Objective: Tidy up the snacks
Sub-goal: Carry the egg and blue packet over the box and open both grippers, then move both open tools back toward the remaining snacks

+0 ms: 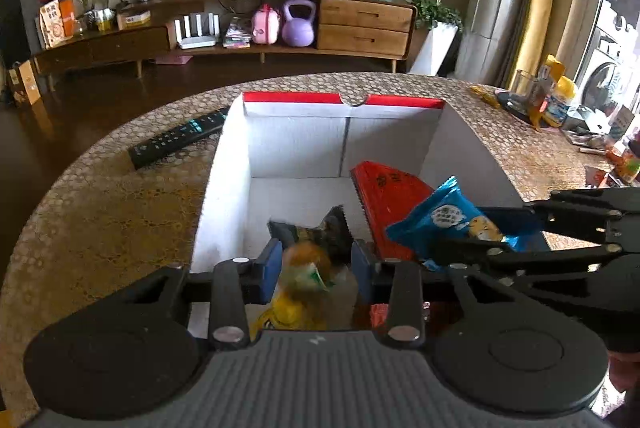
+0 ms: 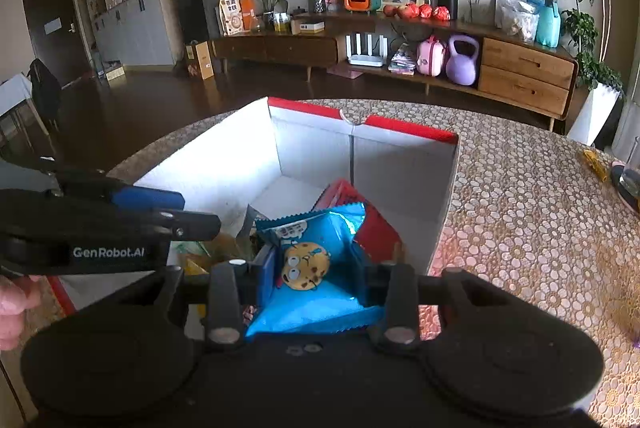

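One white cardboard box [image 1: 224, 168] with a red top edge, open, standing on the table [image 1: 100, 208], which carries a patterned honeycomb cover. Left tool [image 1: 314, 268]: held over the near end of the box, blue pads either side of a blurred snack packet [image 1: 308, 264] in orange, green and dark print; the blur leaves it unclear whether the pads press on the packet or merely flank it, so its grip cannot be told. Right tool [image 2: 314, 268]: closed on a blue cookie packet [image 2: 316, 268] printed with a cartoon cookie face, pads touching both its sides, held above the box interior at the right. One red packet [image 1: 388, 196], inside the box, leaning against the right-hand wall, partly behind the blue cookie packet. One black remote control [image 1: 176, 140], lying on the table just beside the left outer wall of the box. Assorted small items, including a glass [image 1: 524, 88] and a yellow packet, at the far right of the table, well apart from the box. A person's hand [image 2: 14, 304] is partly visible at the left edge of the right wrist view, behind the left tool.
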A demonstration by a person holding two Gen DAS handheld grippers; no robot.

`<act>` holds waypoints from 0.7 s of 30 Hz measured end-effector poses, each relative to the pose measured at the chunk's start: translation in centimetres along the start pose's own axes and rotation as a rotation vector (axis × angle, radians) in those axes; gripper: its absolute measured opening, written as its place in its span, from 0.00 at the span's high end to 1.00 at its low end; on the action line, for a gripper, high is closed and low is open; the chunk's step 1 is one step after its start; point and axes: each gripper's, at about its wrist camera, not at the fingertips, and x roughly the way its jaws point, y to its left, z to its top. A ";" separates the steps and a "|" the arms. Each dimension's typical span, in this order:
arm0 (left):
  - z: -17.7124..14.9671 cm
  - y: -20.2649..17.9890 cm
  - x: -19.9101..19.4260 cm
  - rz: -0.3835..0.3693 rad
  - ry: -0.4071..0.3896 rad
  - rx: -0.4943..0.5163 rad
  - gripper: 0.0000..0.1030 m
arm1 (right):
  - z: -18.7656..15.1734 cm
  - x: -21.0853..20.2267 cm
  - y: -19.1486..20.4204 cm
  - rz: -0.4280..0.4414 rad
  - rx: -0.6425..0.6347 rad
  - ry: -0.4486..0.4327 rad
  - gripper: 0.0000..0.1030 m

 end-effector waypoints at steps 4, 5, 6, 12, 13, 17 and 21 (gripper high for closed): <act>-0.1 -0.2 -0.1 0.002 0.000 0.002 0.64 | -0.3 0.2 0.0 -0.005 -0.001 0.017 0.63; -0.2 -0.3 -0.1 0.002 0.002 0.002 0.64 | -0.3 0.1 -0.1 -0.010 0.004 0.016 0.64; -0.3 -0.4 -0.2 -0.002 0.002 0.007 0.64 | -0.4 0.0 -0.1 -0.009 0.005 0.014 0.63; -0.6 -0.3 -0.7 0.027 -0.017 -0.011 0.49 | -0.1 0.0 0.2 -0.010 -0.012 0.029 0.53; -0.7 -0.2 -0.9 0.036 -0.020 -0.014 0.44 | -0.2 -0.2 0.3 -0.006 -0.011 0.024 0.49; -1.1 0.0 -1.7 0.019 -0.043 -0.031 0.33 | -0.4 -1.4 0.1 -0.018 -0.005 -0.007 0.35; -1.6 -0.5 -2.5 0.011 -0.068 -0.028 0.30 | -0.9 -3.5 0.0 -0.012 0.011 -0.063 0.26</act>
